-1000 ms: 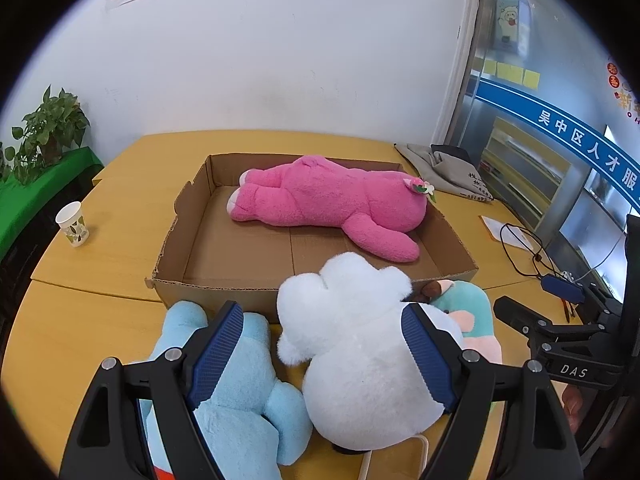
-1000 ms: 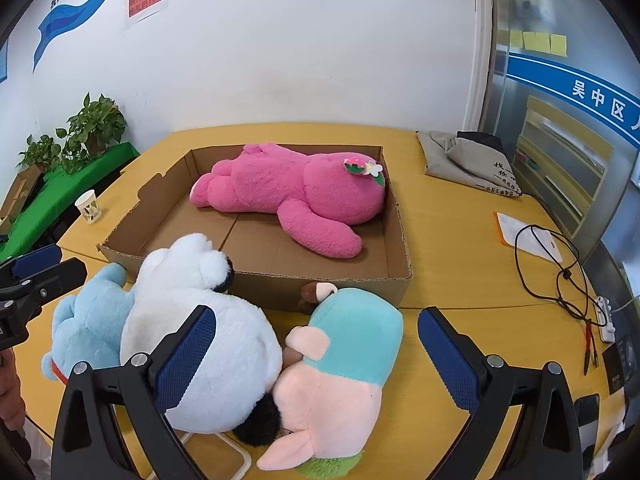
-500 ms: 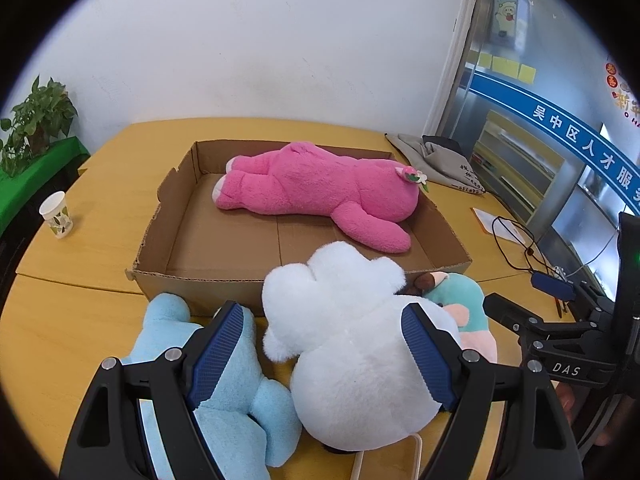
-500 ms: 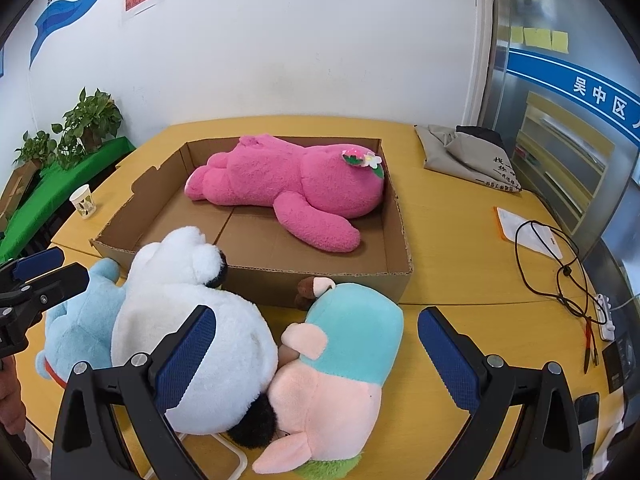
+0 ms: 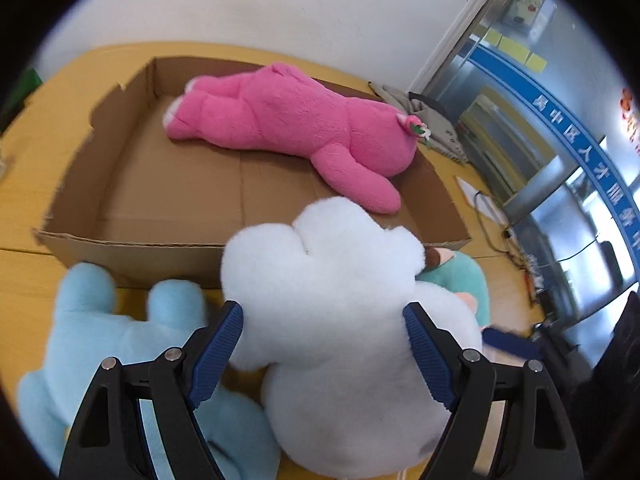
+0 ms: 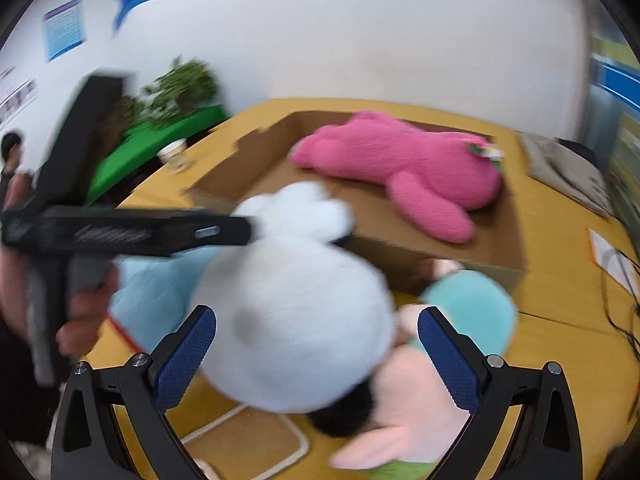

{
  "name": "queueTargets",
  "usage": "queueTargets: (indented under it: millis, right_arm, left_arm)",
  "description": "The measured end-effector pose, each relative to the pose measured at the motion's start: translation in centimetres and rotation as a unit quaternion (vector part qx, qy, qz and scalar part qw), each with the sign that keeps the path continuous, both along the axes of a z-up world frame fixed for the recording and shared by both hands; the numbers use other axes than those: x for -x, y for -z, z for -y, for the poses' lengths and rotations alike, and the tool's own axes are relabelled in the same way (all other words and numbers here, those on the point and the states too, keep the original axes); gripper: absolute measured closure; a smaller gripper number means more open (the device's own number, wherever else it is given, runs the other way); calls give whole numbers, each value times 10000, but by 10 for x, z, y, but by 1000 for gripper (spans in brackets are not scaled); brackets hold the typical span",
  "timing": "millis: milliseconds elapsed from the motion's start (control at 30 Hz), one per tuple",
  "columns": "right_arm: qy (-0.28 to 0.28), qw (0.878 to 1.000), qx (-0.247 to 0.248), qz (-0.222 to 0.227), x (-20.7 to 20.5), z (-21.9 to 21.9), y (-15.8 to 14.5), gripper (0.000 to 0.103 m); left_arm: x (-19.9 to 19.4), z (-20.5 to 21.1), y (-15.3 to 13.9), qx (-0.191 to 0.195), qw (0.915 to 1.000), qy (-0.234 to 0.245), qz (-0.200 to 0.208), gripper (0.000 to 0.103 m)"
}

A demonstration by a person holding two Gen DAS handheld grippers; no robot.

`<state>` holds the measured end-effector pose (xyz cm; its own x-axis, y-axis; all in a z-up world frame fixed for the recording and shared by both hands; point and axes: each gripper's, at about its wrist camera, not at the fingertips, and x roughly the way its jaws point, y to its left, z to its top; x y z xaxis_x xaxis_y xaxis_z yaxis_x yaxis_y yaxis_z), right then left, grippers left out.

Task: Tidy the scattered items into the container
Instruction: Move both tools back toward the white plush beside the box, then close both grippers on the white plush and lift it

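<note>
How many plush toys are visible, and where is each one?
4. The pink toy lies in the box. The white toy, the blue toy and the teal-and-pink toy lie on the table in front of it. Others may be hidden.

Off to your left a paper cup (image 6: 175, 155) stands on the yellow bench (image 6: 560, 248) near a potted plant (image 6: 180, 88) on a green surface. To your right lie a grey bag (image 5: 436, 124) and black cables (image 5: 492, 216).
</note>
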<state>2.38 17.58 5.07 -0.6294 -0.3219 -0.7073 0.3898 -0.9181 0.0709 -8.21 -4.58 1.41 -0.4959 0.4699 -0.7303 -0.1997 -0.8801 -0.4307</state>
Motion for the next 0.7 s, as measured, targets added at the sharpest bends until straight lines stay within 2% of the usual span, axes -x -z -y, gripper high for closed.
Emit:
queueTargets:
  millis: [67, 133, 233, 367, 400, 433, 500, 600, 700]
  right_arm:
    - [-75, 9999, -132, 56, 2, 12, 13, 0]
    - [106, 9993, -359, -79, 6, 19, 20, 0]
    - [3, 9985, -486, -249, 11, 25, 21, 0]
    - [-61, 9990, -395, -196, 24, 27, 28, 0]
    - [-25, 9994, -309, -126, 28, 26, 31, 0]
    - [5, 9997, -223, -46, 32, 23, 34, 0]
    - [25, 10000, -64, 51, 34, 21, 39, 0]
    - [-9, 9999, 10, 110, 32, 19, 39, 1]
    - [-3, 9999, 85, 126, 27, 21, 35, 10]
  left_arm:
    - [7, 4, 7, -189, 9998, 1, 87, 18]
    - [11, 8, 14, -335, 9991, 11, 248, 10]
    - [12, 12, 15, -307, 9993, -17, 201, 4]
    - [18, 8, 23, -258, 9994, -24, 230, 1]
    - [19, 5, 24, -233, 9995, 11, 226, 3]
    - [18, 2, 23, -257, 9994, 122, 207, 11]
    - [18, 0, 23, -269, 9992, 214, 207, 17]
    - [17, 6, 22, -461, 9981, 266, 309, 32]
    - [12, 8, 15, -519, 9978, 292, 282, 48]
